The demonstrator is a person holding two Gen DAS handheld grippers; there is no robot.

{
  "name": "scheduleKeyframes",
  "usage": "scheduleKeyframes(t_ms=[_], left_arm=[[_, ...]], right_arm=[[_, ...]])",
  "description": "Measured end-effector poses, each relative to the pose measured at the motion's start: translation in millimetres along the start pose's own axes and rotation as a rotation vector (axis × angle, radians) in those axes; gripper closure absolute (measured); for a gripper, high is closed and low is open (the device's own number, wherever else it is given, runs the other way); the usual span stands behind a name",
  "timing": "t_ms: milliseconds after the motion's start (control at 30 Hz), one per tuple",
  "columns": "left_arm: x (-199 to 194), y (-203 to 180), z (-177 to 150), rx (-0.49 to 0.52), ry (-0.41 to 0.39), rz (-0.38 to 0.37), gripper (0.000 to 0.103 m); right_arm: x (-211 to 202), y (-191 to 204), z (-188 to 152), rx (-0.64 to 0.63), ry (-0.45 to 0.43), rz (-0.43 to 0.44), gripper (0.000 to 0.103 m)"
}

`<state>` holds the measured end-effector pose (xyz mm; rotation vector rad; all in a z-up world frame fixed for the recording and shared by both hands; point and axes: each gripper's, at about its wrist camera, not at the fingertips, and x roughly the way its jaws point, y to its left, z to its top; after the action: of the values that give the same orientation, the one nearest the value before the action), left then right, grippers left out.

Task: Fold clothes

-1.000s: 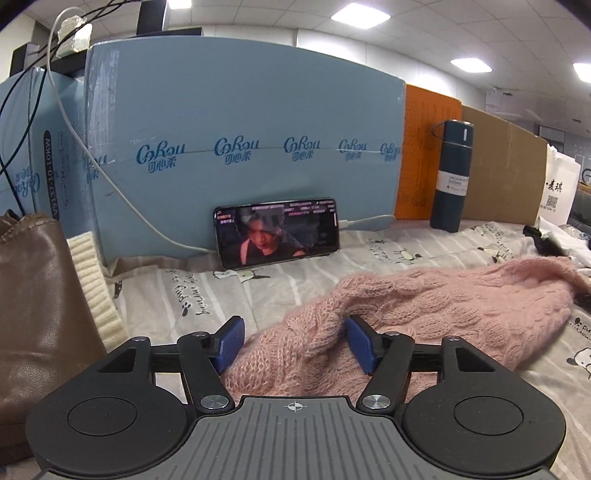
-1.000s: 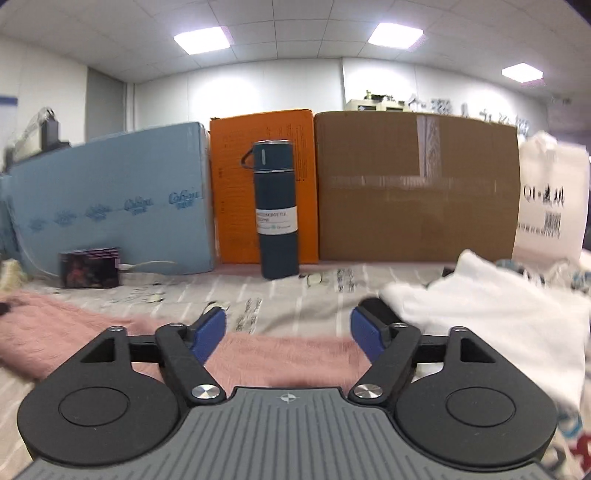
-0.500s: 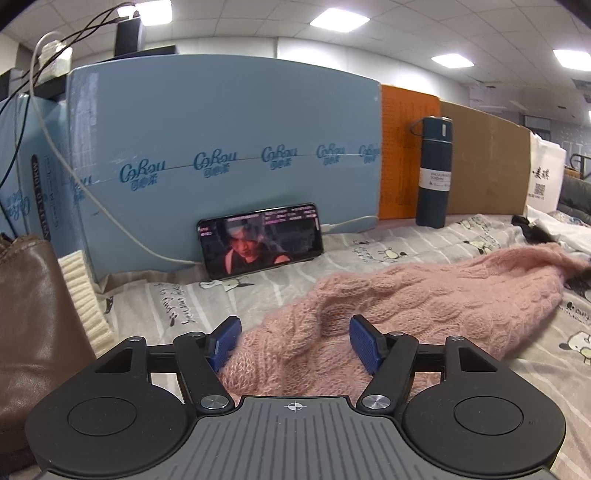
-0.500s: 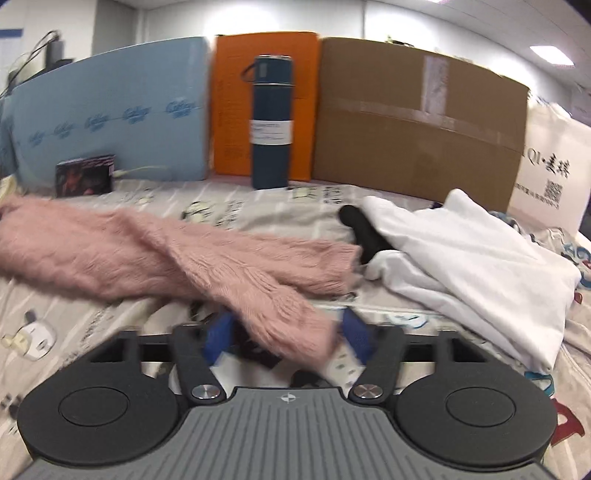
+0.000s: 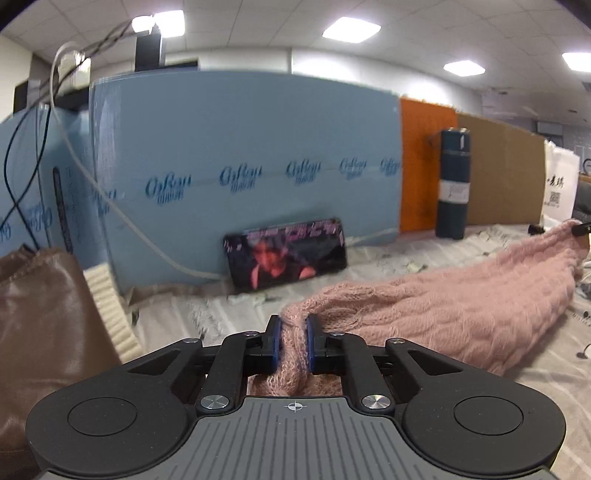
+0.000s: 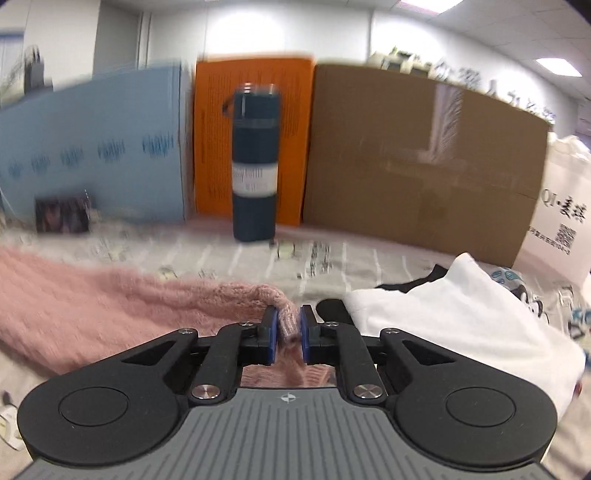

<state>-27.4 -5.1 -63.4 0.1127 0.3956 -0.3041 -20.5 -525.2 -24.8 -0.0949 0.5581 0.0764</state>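
Knit bunches between your left gripper (image 5: 292, 345) and right gripper (image 6: 287, 333), both pinching the pink sweater (image 5: 461, 317) (opposite ends, ready to lift and fold).

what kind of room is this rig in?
Probably an office or lab set up for recording, not a home: grid ceiling panels with flat lights, cardboard box and blue foam board propped as a backdrop, and a printed sheet spread under the pink sweater.

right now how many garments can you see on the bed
4: pink sweater across the middle, white garment at the right, black one partly under it, brown leather one at far left. More may be hidden.
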Motion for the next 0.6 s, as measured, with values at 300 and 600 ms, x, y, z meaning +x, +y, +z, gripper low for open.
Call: scheduleKeyframes(t_ms=[300, 600], left_arm=[[4, 3, -2, -0.006, 0.027, 0.018, 0.069], [-17, 22, 5, -0.144, -0.013, -0.043, 0.017]], right_arm=[[38, -30, 1, 0.111, 0.087, -0.136, 0.063], [-18, -33, -15, 0.407, -0.132, -0.149, 0.025]])
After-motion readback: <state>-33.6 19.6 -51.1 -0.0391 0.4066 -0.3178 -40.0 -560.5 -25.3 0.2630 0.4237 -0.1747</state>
